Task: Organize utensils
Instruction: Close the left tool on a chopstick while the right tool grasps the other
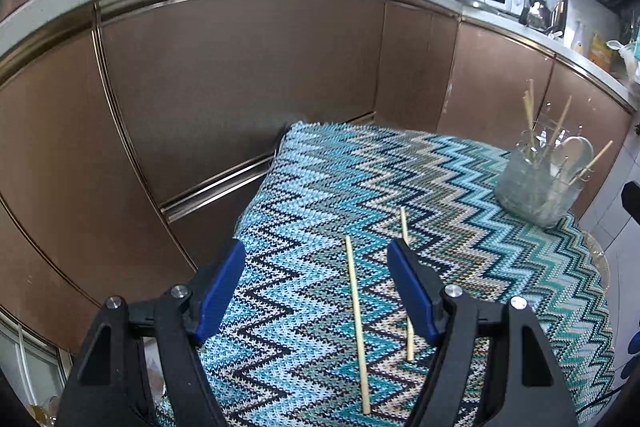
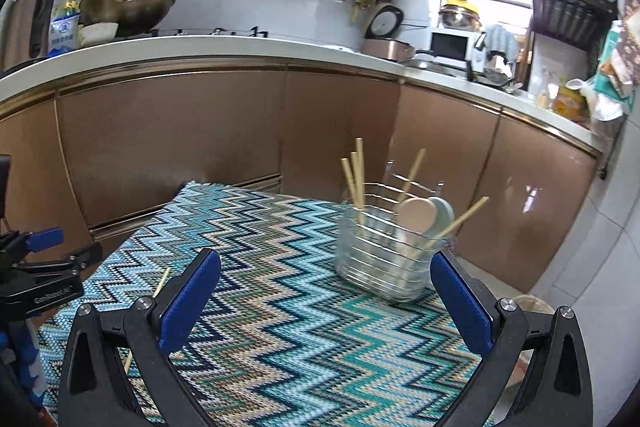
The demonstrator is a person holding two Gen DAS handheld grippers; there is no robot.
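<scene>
Between the wide-open fingers of the left gripper (image 1: pixel 316 291) lie two loose chopsticks (image 1: pixel 357 323), not yet collected; beyond the right gripper (image 2: pixel 326 291), also wide and empty, the holder (image 2: pixel 384 247) already contains several chopsticks and spoons.

Right chopstick (image 1: pixel 405 227) partly hidden behind the left gripper's (image 1: pixel 316 279) jaws

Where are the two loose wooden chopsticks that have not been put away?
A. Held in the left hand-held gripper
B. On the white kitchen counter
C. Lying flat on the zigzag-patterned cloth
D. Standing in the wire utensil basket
C: both loose wooden chopsticks lie flat on the blue zigzag-patterned knitted cloth, apart from the wire utensil basket, and the open left hand-held gripper holds nothing.
</scene>
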